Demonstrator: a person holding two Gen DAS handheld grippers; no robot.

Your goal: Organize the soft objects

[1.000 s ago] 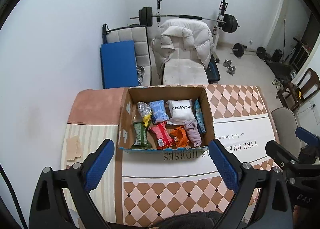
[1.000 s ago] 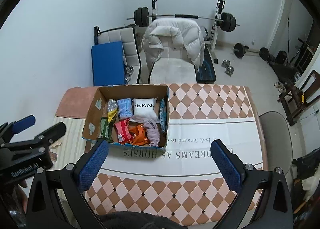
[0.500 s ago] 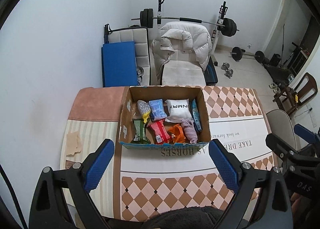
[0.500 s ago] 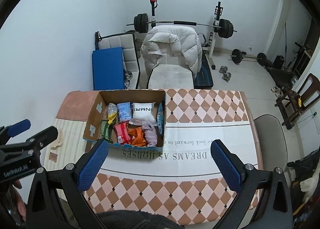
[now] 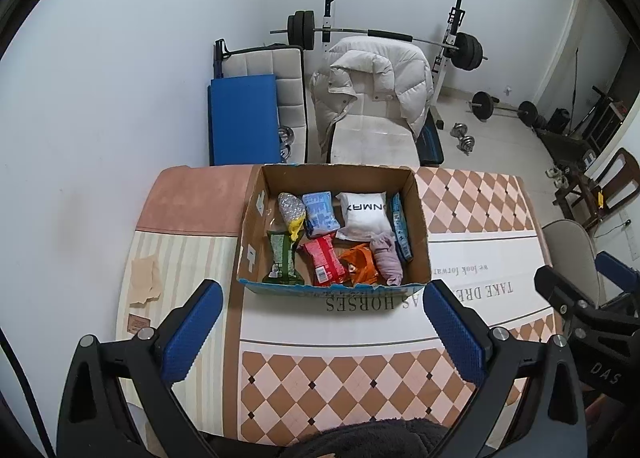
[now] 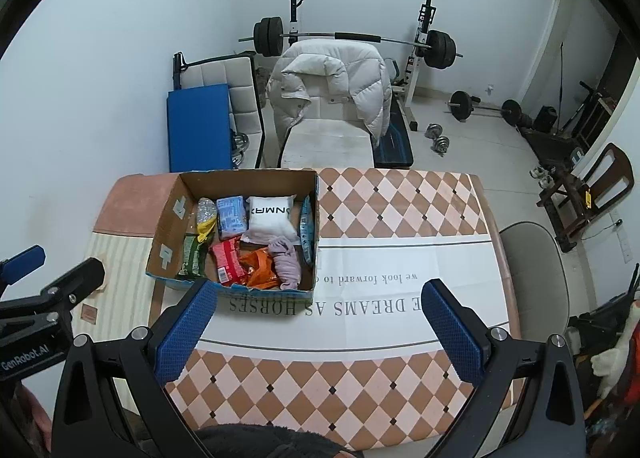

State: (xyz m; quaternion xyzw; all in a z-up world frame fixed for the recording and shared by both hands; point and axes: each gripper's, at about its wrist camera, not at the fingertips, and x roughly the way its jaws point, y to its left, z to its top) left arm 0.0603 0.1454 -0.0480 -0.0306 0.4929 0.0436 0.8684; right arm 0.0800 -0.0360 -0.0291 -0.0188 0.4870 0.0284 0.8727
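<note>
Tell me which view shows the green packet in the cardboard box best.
The left wrist view: the green packet lies nearly whole in the cardboard box's near left corner. In the right wrist view the green packet is smaller, seen at a slant, its near end partly hidden by the box wall.

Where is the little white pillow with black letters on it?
In both wrist views the white pillow lies inside the cardboard box, at the far right of it, between the light blue packet and the blue pack standing along the right wall.
</note>
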